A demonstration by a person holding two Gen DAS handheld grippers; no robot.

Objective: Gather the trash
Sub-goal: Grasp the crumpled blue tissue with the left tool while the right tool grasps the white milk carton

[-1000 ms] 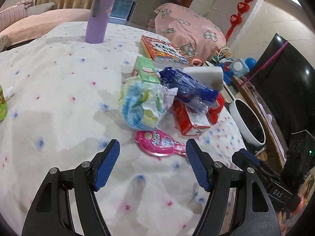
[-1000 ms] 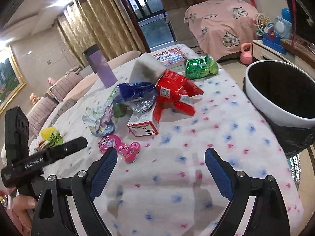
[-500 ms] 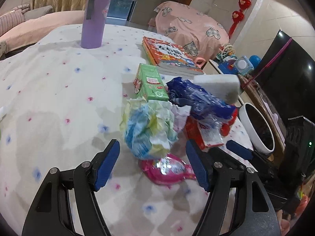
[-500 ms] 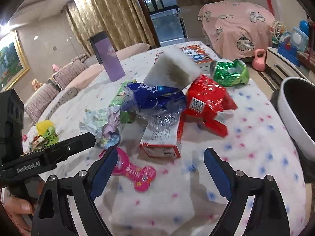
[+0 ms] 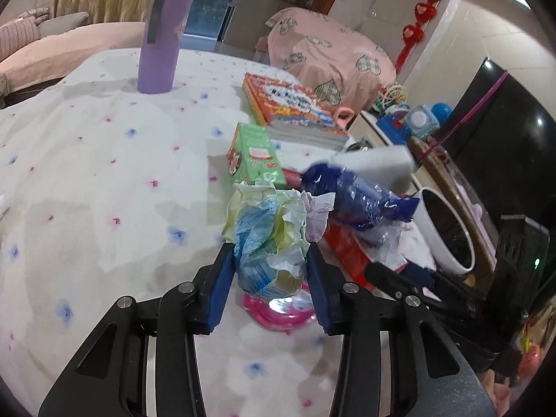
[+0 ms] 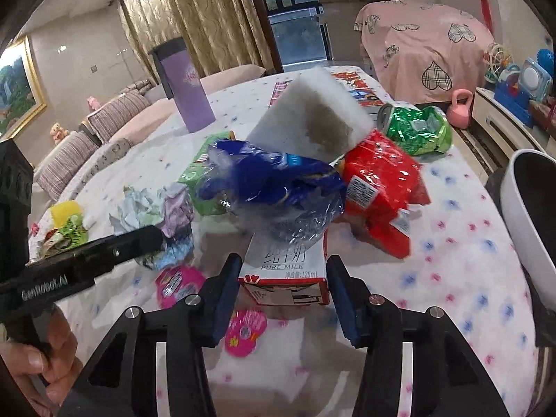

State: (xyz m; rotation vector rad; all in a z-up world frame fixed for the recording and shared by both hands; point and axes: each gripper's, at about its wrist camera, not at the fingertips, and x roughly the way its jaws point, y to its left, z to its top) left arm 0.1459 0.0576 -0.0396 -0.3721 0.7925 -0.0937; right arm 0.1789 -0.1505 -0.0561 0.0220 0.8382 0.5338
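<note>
A heap of trash lies on the flowered tablecloth. My left gripper [image 5: 271, 278] is shut on a crumpled blue, yellow and white paper wad [image 5: 267, 239], also in the right wrist view [image 6: 156, 215]. My right gripper [image 6: 283, 293] has its blue pads on both sides of a small red and white milk carton [image 6: 285, 274], touching or nearly touching it. A blue plastic wrapper [image 6: 271, 184] and a white sponge block [image 6: 312, 121] rest on the carton. A red wrapper [image 6: 382, 187], a crushed green can [image 6: 417, 128] and a pink wrapper [image 6: 177, 281] lie around.
A white bin with a black liner [image 6: 531, 215] stands off the table's right edge, also in the left wrist view [image 5: 444, 232]. A purple tumbler [image 5: 163, 38], a stack of books [image 5: 292, 111] and a green carton [image 5: 255, 156] stand behind the heap.
Both grippers moved forward into the heap and narrowed. The left closed on the paper wad. The right came around the milk carton.
</note>
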